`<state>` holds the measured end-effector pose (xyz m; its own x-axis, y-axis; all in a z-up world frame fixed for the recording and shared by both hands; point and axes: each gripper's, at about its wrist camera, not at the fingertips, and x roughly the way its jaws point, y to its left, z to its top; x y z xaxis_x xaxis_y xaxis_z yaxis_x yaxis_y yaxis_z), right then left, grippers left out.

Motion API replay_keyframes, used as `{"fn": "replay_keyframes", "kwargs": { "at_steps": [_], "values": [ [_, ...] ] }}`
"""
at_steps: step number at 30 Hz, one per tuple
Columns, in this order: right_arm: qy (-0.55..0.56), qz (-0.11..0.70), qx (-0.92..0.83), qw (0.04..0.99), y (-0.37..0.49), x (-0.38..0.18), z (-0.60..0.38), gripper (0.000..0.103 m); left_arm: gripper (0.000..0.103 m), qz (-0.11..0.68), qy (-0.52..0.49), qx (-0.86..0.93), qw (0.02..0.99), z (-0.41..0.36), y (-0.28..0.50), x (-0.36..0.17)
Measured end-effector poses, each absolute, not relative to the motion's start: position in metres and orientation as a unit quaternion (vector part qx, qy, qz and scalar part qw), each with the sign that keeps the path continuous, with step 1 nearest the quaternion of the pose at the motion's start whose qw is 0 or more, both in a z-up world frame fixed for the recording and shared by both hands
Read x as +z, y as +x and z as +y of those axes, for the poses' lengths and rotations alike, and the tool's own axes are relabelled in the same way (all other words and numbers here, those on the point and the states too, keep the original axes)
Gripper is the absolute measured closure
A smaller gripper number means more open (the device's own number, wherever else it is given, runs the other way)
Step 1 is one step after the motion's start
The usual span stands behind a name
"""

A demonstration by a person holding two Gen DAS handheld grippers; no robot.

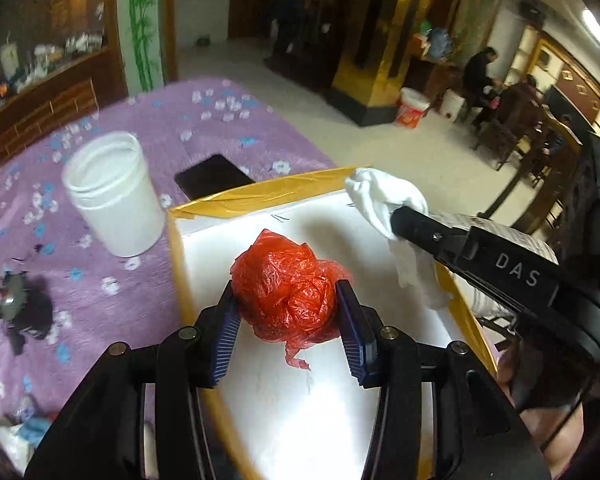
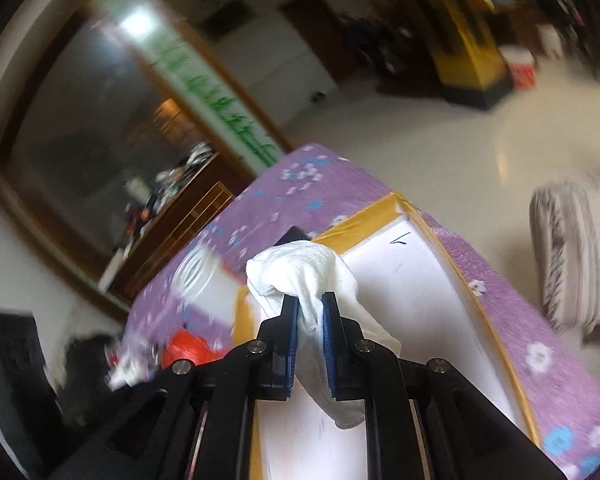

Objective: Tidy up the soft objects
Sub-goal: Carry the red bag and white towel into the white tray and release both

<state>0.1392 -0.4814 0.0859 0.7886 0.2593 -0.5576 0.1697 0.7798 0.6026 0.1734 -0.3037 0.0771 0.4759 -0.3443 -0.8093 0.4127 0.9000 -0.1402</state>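
A: Two grippers, both loaded. Left gripper (image 1: 286, 312) is clamped on a crumpled red plastic bag (image 1: 286, 292), lower centre of the left wrist view, blue pads pressing both sides of the ball.

B: Over what?

A: Over the white board with yellow tape edges (image 1: 332, 224), which lies on the purple flowered fleece cover (image 1: 204, 120). Can't tell if the bag touches the board.

B: Right one?

A: Right gripper (image 2: 311, 300) is pinched tight on a white crumpled cloth (image 2: 300, 268), centre of the right wrist view. Cloth bunches above the tips and hangs below them. From the left wrist view it sits at the right, near the board's far taped corner.

B: Anything else?

A: White open plastic jar (image 1: 112, 196) upright, left of the board; black flat slab (image 1: 214, 180) just beside the board's far edge.
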Motion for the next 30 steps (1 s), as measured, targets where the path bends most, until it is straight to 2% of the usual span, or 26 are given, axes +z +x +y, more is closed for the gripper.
{"fn": "replay_keyframes", "kwargs": {
  "at_steps": [7, 22, 25, 28, 29, 30],
  "values": [
    [0.343, 0.346, -0.004, 0.873, 0.177, 0.047, -0.492, 0.091, 0.059, 0.47, 0.055, -0.207, 0.856, -0.323, 0.201, 0.055],
    [0.335, 0.365, -0.02, 0.868, 0.188, 0.027, -0.495, 0.087, 0.057, 0.494, 0.044, -0.195, 0.846, -0.333, 0.226, 0.027],
    [0.341, 0.364, -0.014, 0.866, 0.187, 0.025, -0.496, 0.086, 0.053, 0.494, 0.036, -0.196, 0.846, -0.331, 0.227, 0.028],
    [0.349, 0.356, -0.019, 0.867, 0.184, 0.027, -0.499, 0.08, 0.046, 0.495, 0.027, -0.198, 0.846, -0.328, 0.227, 0.03],
    [0.351, 0.354, -0.021, 0.867, 0.183, 0.027, -0.5, 0.076, 0.043, 0.493, 0.025, -0.197, 0.847, -0.326, 0.226, 0.032],
    [0.353, 0.353, -0.022, 0.866, 0.182, 0.027, -0.501, 0.067, 0.041, 0.491, 0.023, -0.197, 0.848, -0.325, 0.225, 0.033]
  ]
}}
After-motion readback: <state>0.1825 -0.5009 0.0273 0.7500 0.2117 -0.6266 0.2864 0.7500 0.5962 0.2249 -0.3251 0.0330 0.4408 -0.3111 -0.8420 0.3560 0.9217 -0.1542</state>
